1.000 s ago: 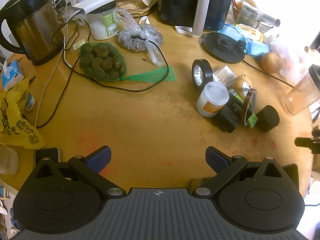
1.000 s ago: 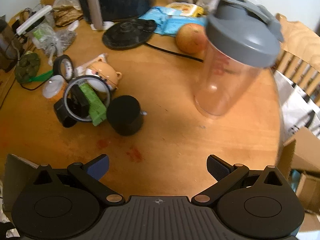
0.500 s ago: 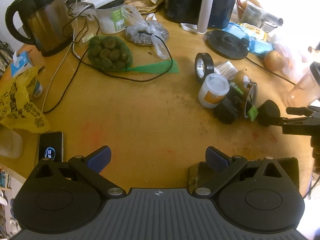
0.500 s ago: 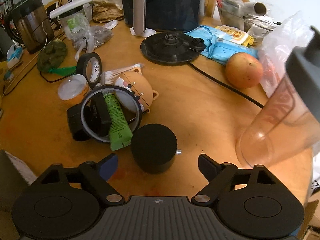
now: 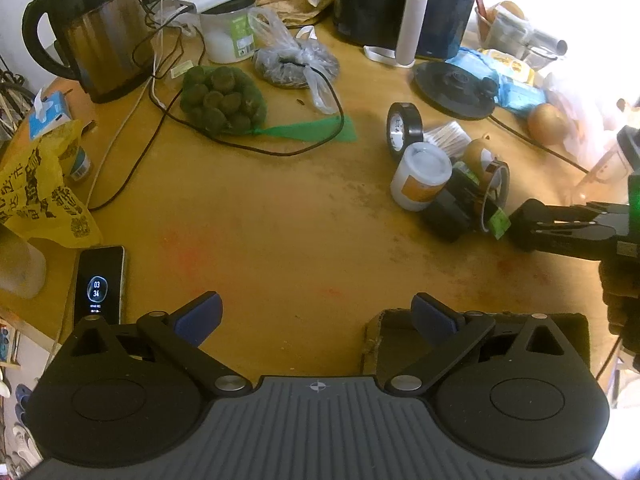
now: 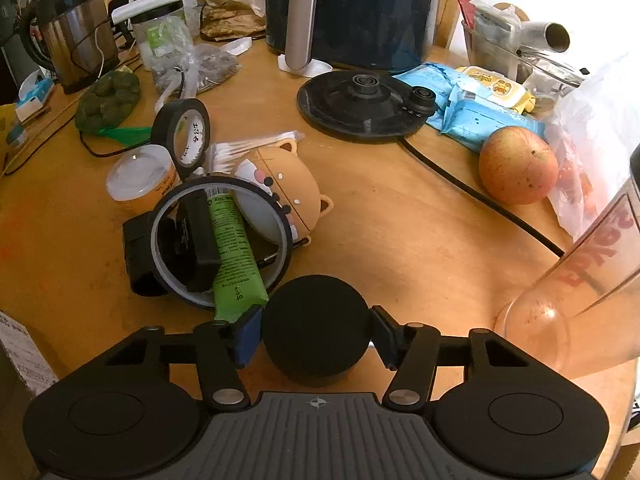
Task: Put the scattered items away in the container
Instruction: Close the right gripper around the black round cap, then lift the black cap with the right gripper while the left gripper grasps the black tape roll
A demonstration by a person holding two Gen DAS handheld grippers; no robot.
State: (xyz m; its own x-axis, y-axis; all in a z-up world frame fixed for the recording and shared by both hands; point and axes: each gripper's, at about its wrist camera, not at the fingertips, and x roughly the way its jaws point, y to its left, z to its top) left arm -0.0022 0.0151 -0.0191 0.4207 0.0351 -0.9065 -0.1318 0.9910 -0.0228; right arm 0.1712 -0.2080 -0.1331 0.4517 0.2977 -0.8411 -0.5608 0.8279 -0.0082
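Observation:
My right gripper (image 6: 316,336) has closed around a black cylinder (image 6: 315,328) that stands on the wooden table; both pads touch its sides. In the left wrist view the right gripper's fingers (image 5: 560,220) reach the same cylinder (image 5: 524,224). Just beyond lies a pile: a green tube (image 6: 232,256), a clear tape ring (image 6: 220,240), a black block (image 6: 140,256), a bear-shaped case (image 6: 280,192), a white jar (image 6: 140,176), black tape (image 6: 184,132) and cotton swabs (image 6: 248,146). My left gripper (image 5: 316,316) is open and empty above a cardboard box (image 5: 384,344) at the table's near edge.
A clear shaker cup (image 6: 580,288) stands right of the cylinder. An apple (image 6: 518,164), a kettle base (image 6: 360,104) with its cord, and an air fryer (image 6: 352,12) are behind. A kettle (image 5: 92,36), a green net bag (image 5: 224,100) and a phone (image 5: 100,280) lie left.
My right gripper moved forward and down onto the black cylinder and its jaws closed in on it. My left gripper pulled back a little and stayed open.

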